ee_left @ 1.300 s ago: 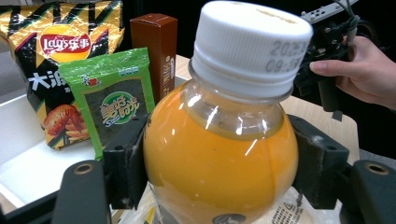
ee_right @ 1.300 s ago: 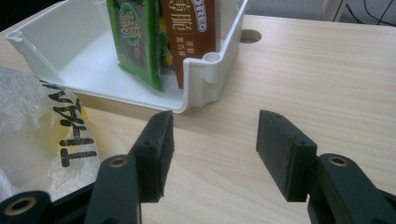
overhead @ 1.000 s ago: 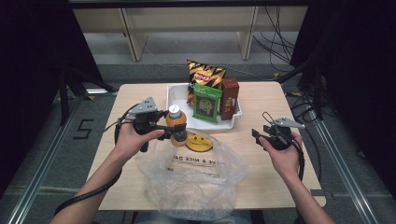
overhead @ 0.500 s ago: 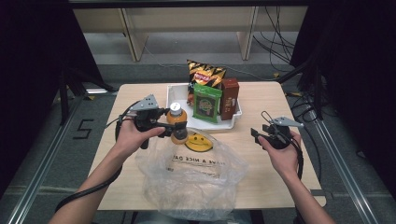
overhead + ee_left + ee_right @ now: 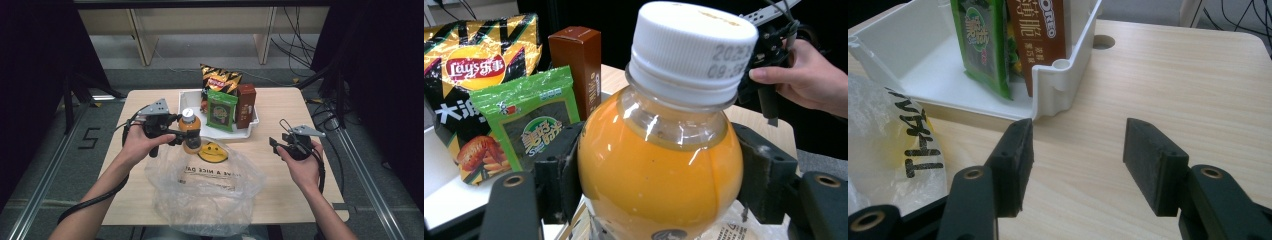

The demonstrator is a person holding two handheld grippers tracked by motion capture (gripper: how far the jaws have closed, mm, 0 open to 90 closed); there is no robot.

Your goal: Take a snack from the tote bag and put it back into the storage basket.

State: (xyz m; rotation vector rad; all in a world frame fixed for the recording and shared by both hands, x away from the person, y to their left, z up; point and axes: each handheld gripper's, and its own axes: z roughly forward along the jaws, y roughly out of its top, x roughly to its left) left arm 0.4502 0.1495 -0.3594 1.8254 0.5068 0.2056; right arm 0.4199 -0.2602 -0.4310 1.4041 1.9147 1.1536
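Orange drink bottle (image 5: pixel 659 170), white screw cap, upright, at centre frame in the left gripper view; in the high view just left of centre, at the front left corner of the white tray (image 5: pixel 190 97), above the mouth of the clear plastic bag (image 5: pixel 205 192). Clamped at the shoulder between both black pads of the left gripper (image 5: pixel 182 134); pads (image 5: pixel 764 175) pressed flat against both sides of the bottle. Whether raised off the wooden table (image 5: pixel 290 185) or resting on it: cannot tell.

Yellow smiley print (image 5: pixel 212 151) on the bag, directly below and right of the bottle in the high view.

Inside the tray, standing on end: green snack packet (image 5: pixel 220 111), brown carton (image 5: pixel 245 105), black-and-yellow chip bag (image 5: pixel 220 80) at the back.

Right gripper (image 5: pixel 276 146) at right of centre in the high view, held over bare table, well apart from the bottle. Jaws spread apart with bare table between them in the right gripper view; tray corner (image 5: pixel 1058 85) and bag edge (image 5: pixel 903 145) beyond them.
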